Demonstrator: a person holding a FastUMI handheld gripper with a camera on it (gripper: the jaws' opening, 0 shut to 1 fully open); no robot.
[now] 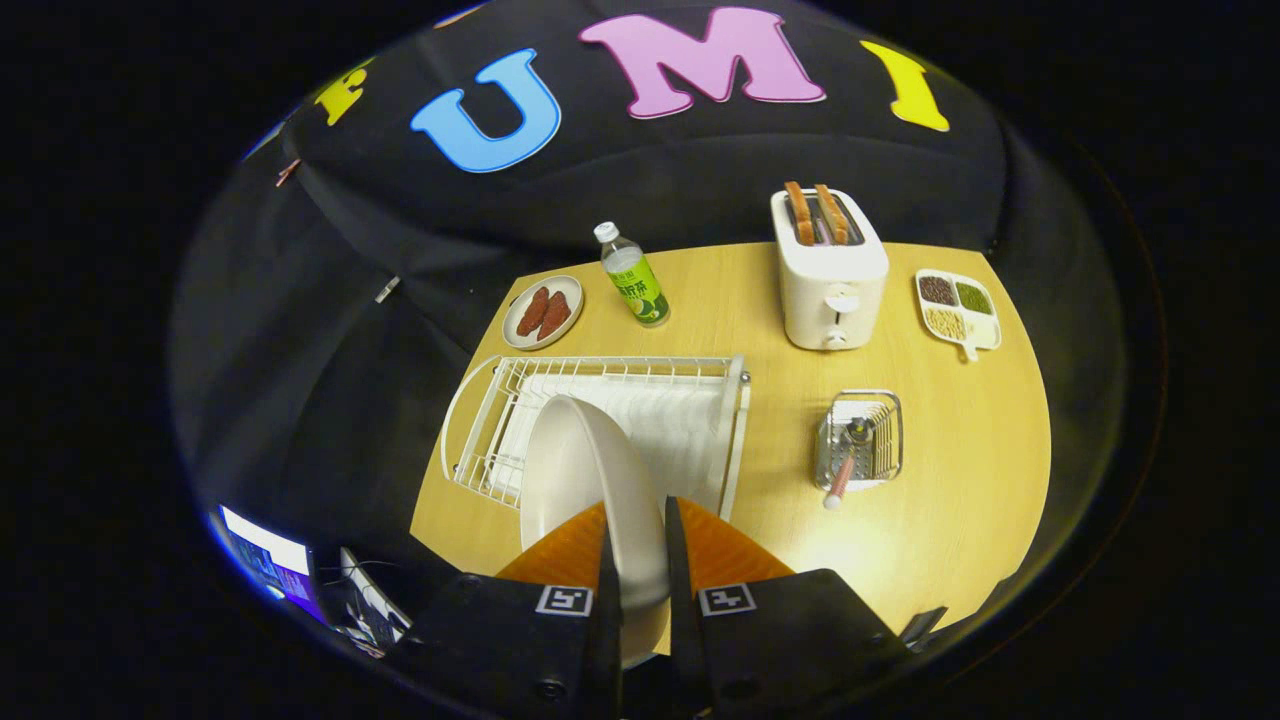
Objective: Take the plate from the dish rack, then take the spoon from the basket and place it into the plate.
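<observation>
A white plate (585, 480) stands on edge between my fingers, tilted, lifted above the white wire dish rack (690, 375). My gripper (637, 512) is shut on the plate's near rim, one finger on each face. To the right on the wooden table sits a small metal basket (880, 408), and the spoon (840, 480) with a pink handle leans out of its near side.
At the back of the table (960, 480) stand a white toaster (828, 275) with two slices of toast, a green-labelled bottle (634, 275), a small plate of sausages (542, 312) and a divided tray of beans (958, 308). A screen (265, 565) glows off the table's near left.
</observation>
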